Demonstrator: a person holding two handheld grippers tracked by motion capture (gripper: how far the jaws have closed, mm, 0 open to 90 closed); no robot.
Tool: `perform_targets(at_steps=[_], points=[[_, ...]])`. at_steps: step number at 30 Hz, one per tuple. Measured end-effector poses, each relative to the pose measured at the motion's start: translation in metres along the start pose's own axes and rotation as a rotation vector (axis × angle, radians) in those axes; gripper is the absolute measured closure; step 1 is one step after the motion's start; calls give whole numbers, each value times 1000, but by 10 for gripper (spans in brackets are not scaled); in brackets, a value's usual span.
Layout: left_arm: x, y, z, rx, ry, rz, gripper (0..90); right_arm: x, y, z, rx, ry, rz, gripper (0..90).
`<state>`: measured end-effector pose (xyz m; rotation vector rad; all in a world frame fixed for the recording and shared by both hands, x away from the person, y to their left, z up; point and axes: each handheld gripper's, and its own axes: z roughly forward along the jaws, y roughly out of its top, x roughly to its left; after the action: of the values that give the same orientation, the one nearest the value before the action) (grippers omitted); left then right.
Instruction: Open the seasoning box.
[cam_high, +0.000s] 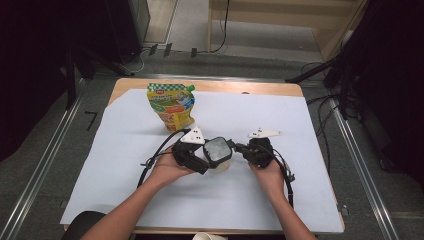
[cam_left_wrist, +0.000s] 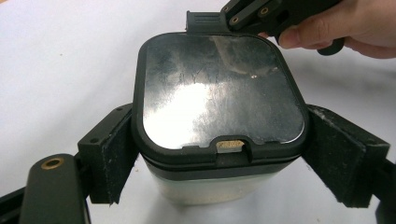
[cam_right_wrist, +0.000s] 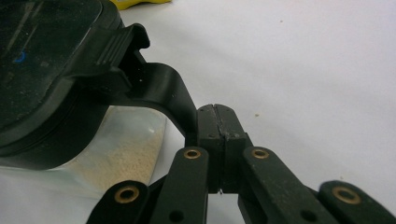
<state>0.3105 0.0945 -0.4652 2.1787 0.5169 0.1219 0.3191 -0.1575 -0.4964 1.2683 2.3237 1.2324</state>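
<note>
Currently I hold the container clamped in the left gripper; beside it, my right gripper pinches its latch.

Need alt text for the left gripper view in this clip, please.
The left tool clamps a clear square container with a black lid between its two padded jaws, on a white sheet. At the top, the right tool, held in a hand, reaches the lid's far tab.
</note>
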Motion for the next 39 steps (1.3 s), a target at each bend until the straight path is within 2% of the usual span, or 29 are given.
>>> perform_targets(at_steps=[8,22,26,33,39], points=[[-3,2,0,9,16,17,175,3,-2,-1,15,-10,-5,900],[-5,4,1,21,27,12,175,4,-4,-4,14,-18,1,900],[-5,4,1,17,24,4,174,5,-4,-5,14,-19,1,900],[-8,6,1,17,28,17,173,6,-4,-5,15,-26,4,900],[-7,8,-1,2,13,3,169,6,-4,-5,17,-24,0,900]])
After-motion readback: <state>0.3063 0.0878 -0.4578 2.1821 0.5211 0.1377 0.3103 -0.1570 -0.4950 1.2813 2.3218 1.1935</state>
